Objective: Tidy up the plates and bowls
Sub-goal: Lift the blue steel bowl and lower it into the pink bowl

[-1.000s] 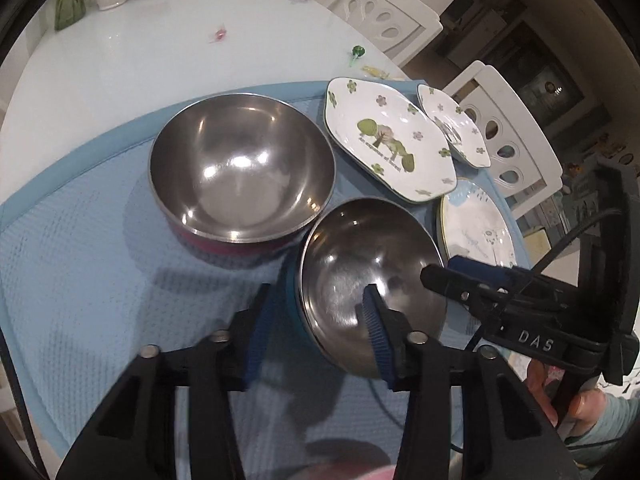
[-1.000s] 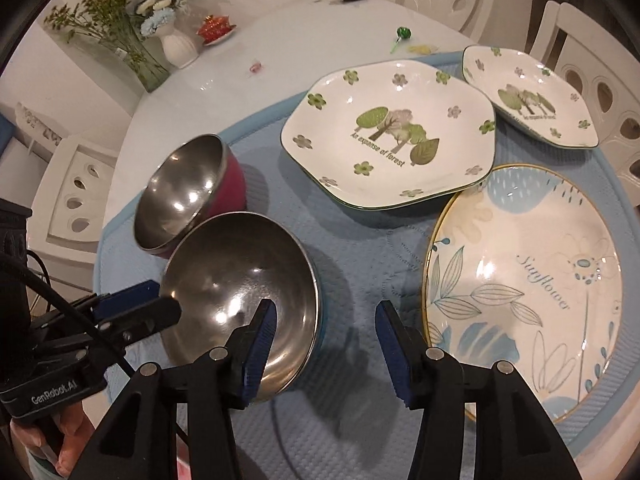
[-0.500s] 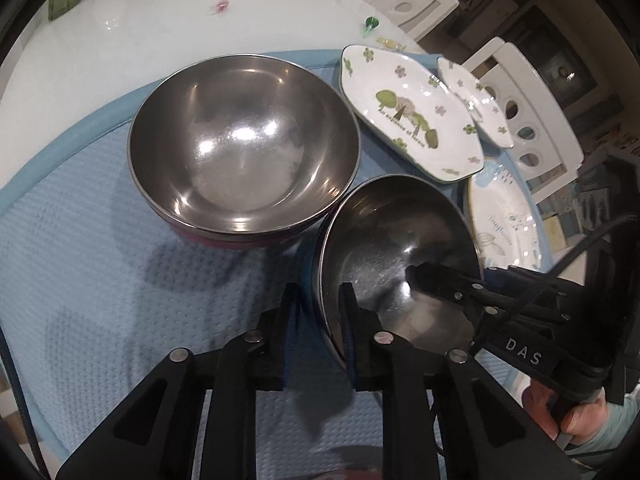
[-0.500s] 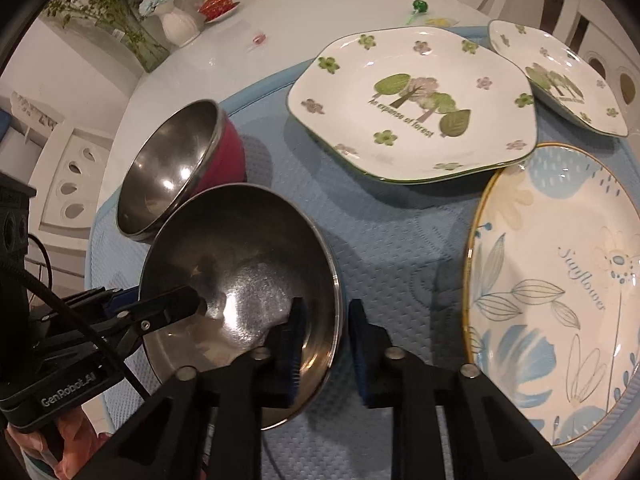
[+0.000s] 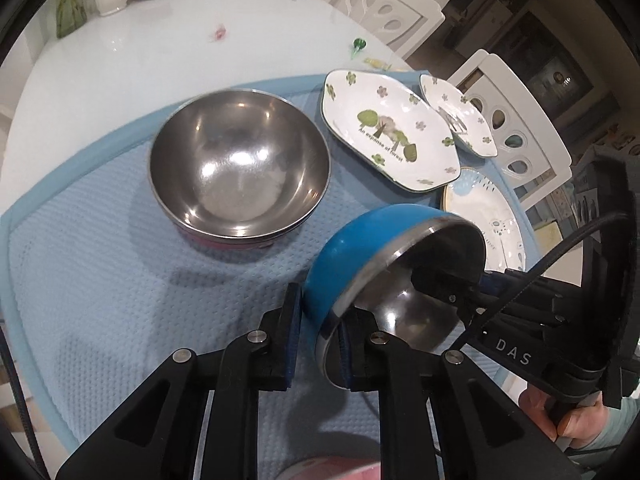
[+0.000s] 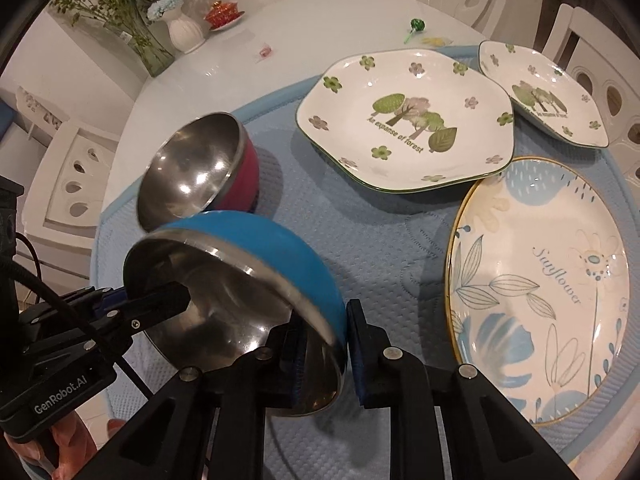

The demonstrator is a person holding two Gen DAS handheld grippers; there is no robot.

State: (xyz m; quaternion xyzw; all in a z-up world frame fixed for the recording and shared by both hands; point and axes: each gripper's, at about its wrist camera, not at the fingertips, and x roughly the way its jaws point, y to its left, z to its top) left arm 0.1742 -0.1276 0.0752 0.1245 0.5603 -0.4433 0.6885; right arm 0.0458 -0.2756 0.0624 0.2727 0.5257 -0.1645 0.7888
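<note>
The left gripper [image 5: 318, 336] and the right gripper [image 6: 324, 354] are both clamped on opposite rim edges of the blue steel bowl [image 5: 360, 248], held tilted above the blue mat [image 5: 100, 280] beside the red steel bowl [image 5: 240, 160], so it could slip from the thin rim holds if the hands are moved unevenly.

A steel bowl with a bright blue outside [image 6: 256, 264] shows a plain silver inside. Beyond it, the steel bowl with a crimson outside [image 6: 240, 176] is silver within too. The mat is a pale blue waffle-textured cloth [image 6: 360, 248] with a deeper blue border. Two white plates with green trees and small flowers [image 6: 404, 120] [image 6: 548, 92] lie far right; the near right cream plate [image 6: 560, 280] has blue leaves and a gold rim.
</note>
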